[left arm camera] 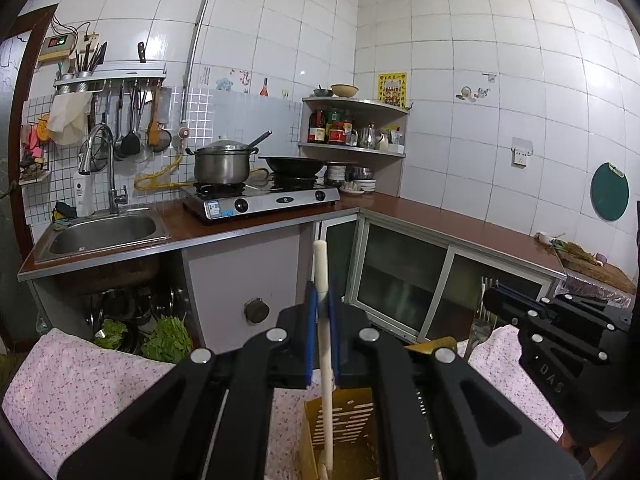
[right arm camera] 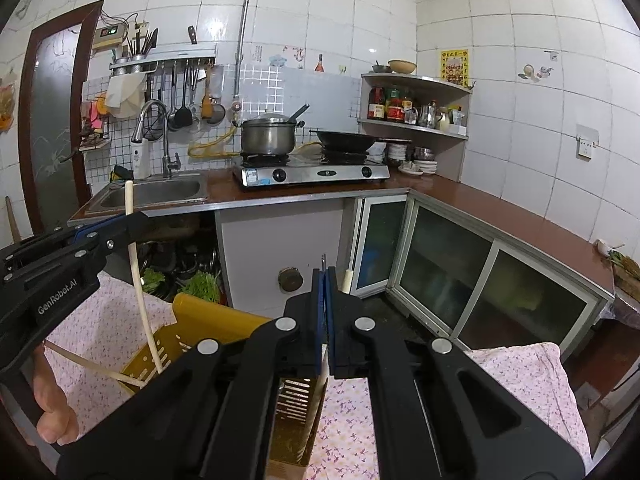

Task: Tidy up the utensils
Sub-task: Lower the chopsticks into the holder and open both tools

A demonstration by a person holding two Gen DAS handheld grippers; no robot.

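In the left wrist view my left gripper (left arm camera: 322, 294) is shut on a long cream chopstick (left arm camera: 325, 360). The stick stands nearly upright, its lower end inside a yellow slotted utensil holder (left arm camera: 352, 420) below the jaws. The right wrist view shows that gripper (right arm camera: 134, 222) at the left, with the chopstick (right arm camera: 138, 280) reaching into the holder (right arm camera: 200, 312). My right gripper (right arm camera: 325, 280) is shut on a thin metal utensil (right arm camera: 323, 260) seen edge-on, which hangs over the holder's near end. From the left wrist view the right gripper (left arm camera: 490, 298) is at the right.
The holder stands on a table with a pink floral cloth (right arm camera: 352, 432). Another cream stick (right arm camera: 92, 364) leans across the holder's left side. A hand (right arm camera: 52, 404) holds the left tool. Beyond are the counter with a sink (left arm camera: 104, 232), a stove (left arm camera: 260, 200) and glass cabinet doors (left arm camera: 400, 280).
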